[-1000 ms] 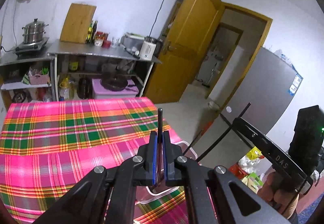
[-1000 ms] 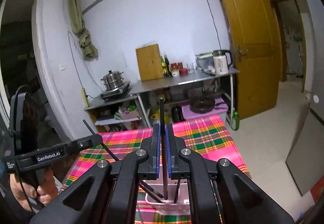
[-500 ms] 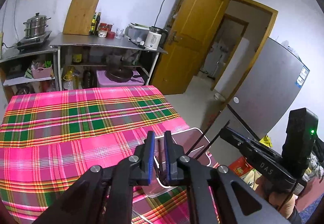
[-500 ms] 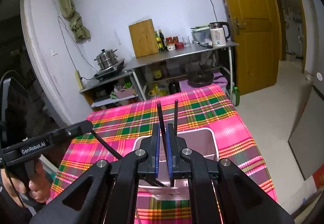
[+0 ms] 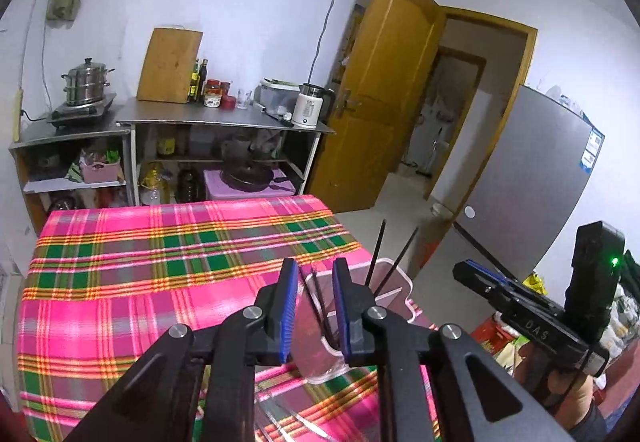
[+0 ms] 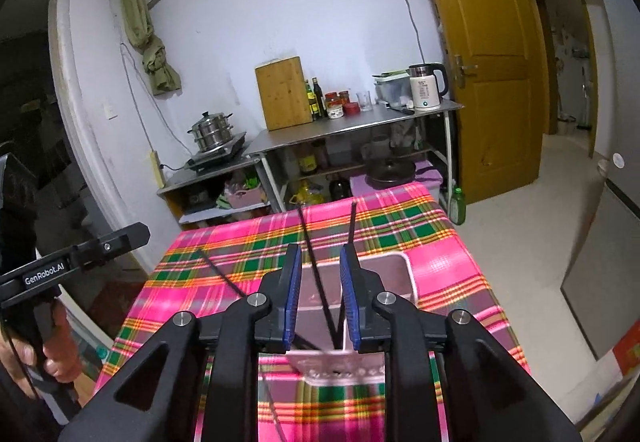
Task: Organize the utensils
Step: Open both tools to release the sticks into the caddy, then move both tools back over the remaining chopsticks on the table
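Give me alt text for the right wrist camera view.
The open right gripper hovers over a pale plastic utensil holder holding thin black chopsticks, on a pink plaid tablecloth.

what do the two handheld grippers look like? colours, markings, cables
Both are matte black frames with silver pivot bolts and blue ribbed finger pads. The left gripper bears white "GenRobot.AI" lettering. The right gripper reads "DAS", carries a black box with a green LED and a thin black cable. Bare hands grip both handles.
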Motion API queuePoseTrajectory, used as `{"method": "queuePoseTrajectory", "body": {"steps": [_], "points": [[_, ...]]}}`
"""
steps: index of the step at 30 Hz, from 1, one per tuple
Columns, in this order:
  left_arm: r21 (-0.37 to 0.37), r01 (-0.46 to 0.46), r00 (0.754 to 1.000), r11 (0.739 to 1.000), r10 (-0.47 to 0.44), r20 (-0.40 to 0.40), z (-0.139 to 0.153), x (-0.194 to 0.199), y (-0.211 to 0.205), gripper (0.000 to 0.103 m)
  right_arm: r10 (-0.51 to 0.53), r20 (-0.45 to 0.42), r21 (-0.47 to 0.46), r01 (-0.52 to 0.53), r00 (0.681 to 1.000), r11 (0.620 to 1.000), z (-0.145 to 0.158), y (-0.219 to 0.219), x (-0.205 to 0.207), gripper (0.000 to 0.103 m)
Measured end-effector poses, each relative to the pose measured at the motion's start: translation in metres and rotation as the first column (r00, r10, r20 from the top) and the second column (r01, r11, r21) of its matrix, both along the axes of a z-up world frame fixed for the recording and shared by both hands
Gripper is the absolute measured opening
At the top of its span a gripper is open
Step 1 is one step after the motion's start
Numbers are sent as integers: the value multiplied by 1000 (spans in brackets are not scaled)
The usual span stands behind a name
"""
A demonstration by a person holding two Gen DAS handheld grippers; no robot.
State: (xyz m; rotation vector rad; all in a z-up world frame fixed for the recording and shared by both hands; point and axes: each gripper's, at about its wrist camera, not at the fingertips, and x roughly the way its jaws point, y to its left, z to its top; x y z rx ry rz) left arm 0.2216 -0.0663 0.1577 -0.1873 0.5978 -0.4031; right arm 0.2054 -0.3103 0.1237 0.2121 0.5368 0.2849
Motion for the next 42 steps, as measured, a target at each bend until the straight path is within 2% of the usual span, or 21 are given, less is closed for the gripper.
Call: {"method": "queuePoseTrajectory", "body": {"steps": [11,21,33,42], "points": [[20,-48,997,999,49,-54,-48,-47,28,17,87,-40,-15,-88,995,996,-28,25,-42,20],[21,-103,980,994,105,-168,-108,-74,55,17,156,-100,-27,-159,983,987,-61,46,-64,20],[44,-165,932,985,171,-319,-181,-60,67,17,207,-178,-41,-218,962,975,-97,68,-63,20],[73,-192,906,979,205,-370,-215,-36,63,17,237,-217,-49,-253,947,966,-116,82,-54,20]]}}
